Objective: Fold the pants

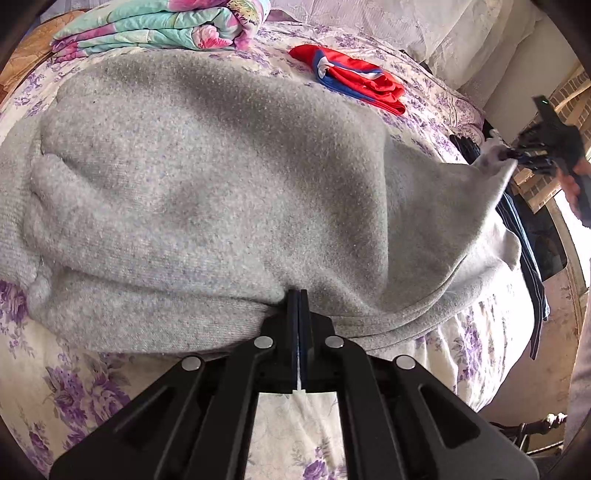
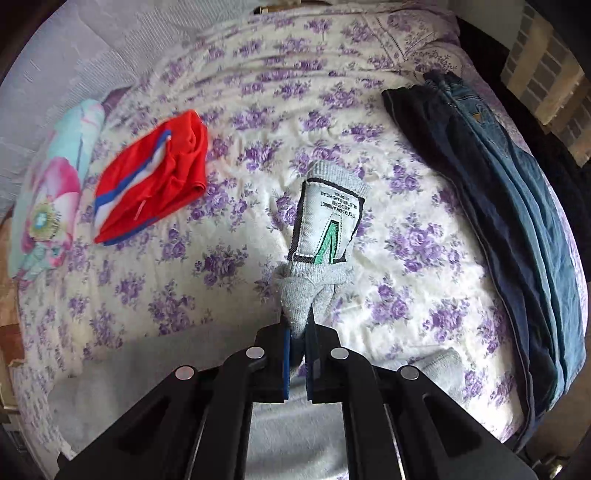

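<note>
Grey fleece pants (image 1: 207, 192) lie spread over the floral bedspread and fill the left wrist view. My left gripper (image 1: 297, 295) is shut on their near edge. My right gripper (image 2: 299, 325) is shut on the waistband end of the grey pants (image 2: 314, 291), lifted off the bed, with the white sewn label (image 2: 327, 221) facing the camera. In the left wrist view the right gripper (image 1: 515, 155) shows at the far right, pinching a raised corner of the grey fabric.
Red shorts with blue and white stripes (image 1: 354, 79) (image 2: 151, 177) lie further back on the bedspread (image 2: 258, 92). A folded floral quilt (image 1: 159, 24) sits at the head. Dark blue jeans (image 2: 502, 206) lie along the bed's right edge. A brick wall (image 2: 546, 85) stands beyond.
</note>
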Tool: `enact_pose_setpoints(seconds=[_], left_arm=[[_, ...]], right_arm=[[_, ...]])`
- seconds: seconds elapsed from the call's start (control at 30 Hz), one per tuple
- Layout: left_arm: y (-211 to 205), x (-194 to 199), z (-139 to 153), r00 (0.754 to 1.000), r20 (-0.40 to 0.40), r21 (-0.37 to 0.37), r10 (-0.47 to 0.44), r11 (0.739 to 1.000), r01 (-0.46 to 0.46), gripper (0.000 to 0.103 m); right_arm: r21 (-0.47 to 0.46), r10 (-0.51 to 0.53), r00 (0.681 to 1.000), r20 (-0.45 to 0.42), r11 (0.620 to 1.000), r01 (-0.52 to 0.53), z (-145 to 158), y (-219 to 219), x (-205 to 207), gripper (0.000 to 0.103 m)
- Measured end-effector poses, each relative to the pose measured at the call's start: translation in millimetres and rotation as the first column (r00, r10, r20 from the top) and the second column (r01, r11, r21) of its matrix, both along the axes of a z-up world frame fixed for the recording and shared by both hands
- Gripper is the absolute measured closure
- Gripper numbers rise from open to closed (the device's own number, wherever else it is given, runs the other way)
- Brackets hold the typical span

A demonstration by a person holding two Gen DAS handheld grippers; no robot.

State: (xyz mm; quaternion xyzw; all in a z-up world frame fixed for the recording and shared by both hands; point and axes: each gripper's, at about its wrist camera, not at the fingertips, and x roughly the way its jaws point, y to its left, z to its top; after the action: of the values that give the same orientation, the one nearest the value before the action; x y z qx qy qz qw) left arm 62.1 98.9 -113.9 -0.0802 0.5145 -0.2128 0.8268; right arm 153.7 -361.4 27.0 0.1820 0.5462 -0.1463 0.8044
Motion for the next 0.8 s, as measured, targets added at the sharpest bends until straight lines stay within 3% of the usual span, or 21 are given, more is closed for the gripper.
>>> enact_pose_setpoints(seconds=[0.1,0.17,0.23,0.37,0.4,0.43,0.5,0.57,0.67,0.8], left_arm=[[-0.7,2.8,1.4,1.000,-0.017,0.003,-0.019,1.000,0.019,0.102],[-1.4,4.1,2.1,0.999,-0.023,0.012,-0.038,0.999,0.039,0.102],[-2.1,4.7,3.5,0.998,-0.027,0.024,-0.060,0.998,0.060,0.102],[-2.4,0.8,11.5,0.994,-0.041,0.056,-0.099,0.993,0.102,0.102],[-2.6,-2.2,15.8,0.993,-0.046,0.070,-0.105,0.992,0.108,0.102],[-2.6,-5.7,21.5,0.994,-0.042,0.093,-0.101,0.990,0.104,0.102],[-7.2,-13.5,37.0,0.996,-0.013,0.153,-0.090,0.984,0.091,0.102],[-17.6,-18.3,52.6,0.995,0.010,0.165,-0.100,0.982,0.097,0.102],[-44.0,-16.8,67.4,0.991,0.019,0.136,-0.135,0.982,0.131,0.102],[-90.8,4.9,62.9,0.987,0.005,0.135,-0.159,0.978,0.157,0.102]], right_arm=[[0.090,-0.010,0.992,0.124,0.996,-0.001,19.9,-20.2,-70.3,0.097],[0.145,-0.035,0.984,0.172,0.989,0.010,7.0,-32.6,-115.4,0.097],[0.176,-0.070,0.982,0.174,0.984,0.039,-27.9,-41.9,-147.7,0.097],[0.263,-0.125,0.984,0.125,0.961,0.089,-135.3,-64.3,-171.2,0.090],[0.312,-0.151,0.973,0.173,0.946,0.091,-150.4,-69.0,-178.4,0.091],[0.327,-0.156,0.960,0.233,0.942,0.073,-149.9,-68.5,-188.2,0.090],[0.335,-0.155,0.949,0.273,0.940,0.057,-150.7,-69.3,-196.0,0.083],[0.339,-0.161,0.942,0.295,0.939,0.055,-154.2,-68.5,-199.1,0.081],[0.263,-0.111,0.948,0.298,0.964,0.030,-148.2,-60.9,-198.0,0.080],[0.149,-0.061,0.960,0.274,0.989,0.020,-136.0,-50.3,-194.6,0.067]])
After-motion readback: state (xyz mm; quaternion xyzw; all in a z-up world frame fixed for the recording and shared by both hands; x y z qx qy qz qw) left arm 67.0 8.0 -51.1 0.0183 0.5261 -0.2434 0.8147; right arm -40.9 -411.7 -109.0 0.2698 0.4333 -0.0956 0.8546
